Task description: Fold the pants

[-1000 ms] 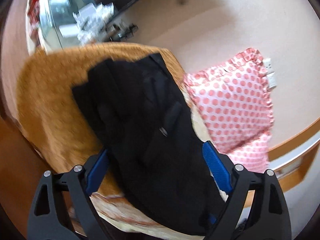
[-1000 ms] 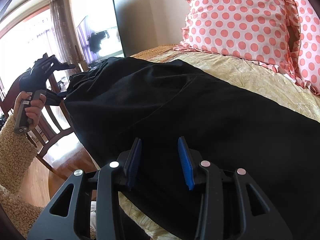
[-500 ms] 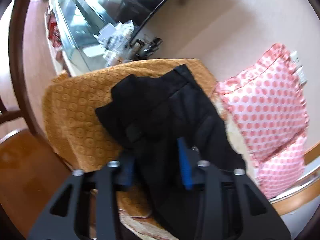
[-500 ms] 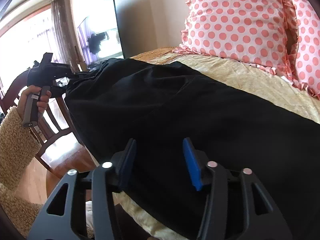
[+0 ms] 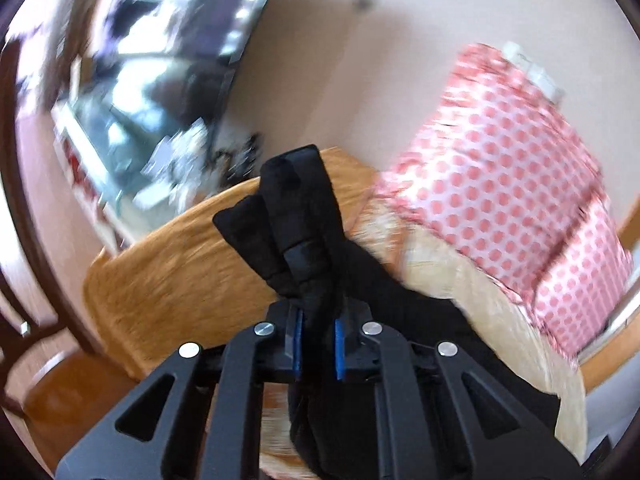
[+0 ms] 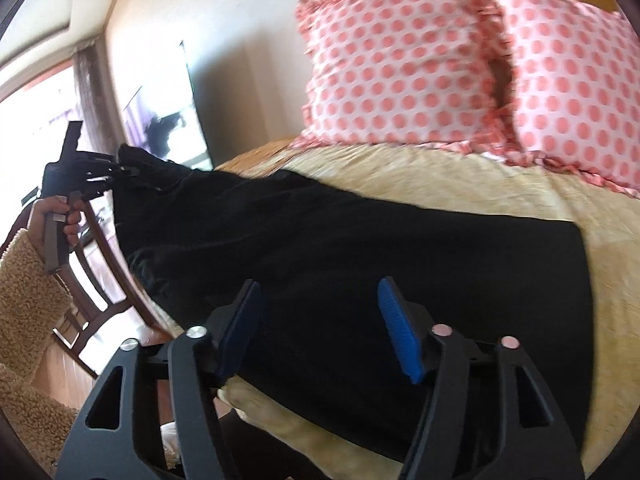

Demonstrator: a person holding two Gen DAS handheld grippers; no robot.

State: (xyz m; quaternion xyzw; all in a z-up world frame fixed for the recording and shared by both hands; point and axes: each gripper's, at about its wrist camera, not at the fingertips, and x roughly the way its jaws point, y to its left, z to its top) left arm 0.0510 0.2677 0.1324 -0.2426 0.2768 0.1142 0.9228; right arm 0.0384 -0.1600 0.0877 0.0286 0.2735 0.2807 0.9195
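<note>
Black pants lie stretched across the yellow bedspread. My left gripper is shut on the bunched waist end of the pants and lifts it off the orange blanket. From the right wrist view the left gripper shows at the far left, holding that end up. My right gripper is open above the near edge of the pants, around the middle of the legs, with nothing between its blue pads.
Two pink polka-dot pillows lean against the wall at the head of the bed. A dark wooden chair stands beside the bed at the left. A glass cabinet with clutter stands beyond the bed's corner.
My left gripper closed on the waist end of the pants and raised it. My right gripper opened wider and moved back from the pants' near edge.
</note>
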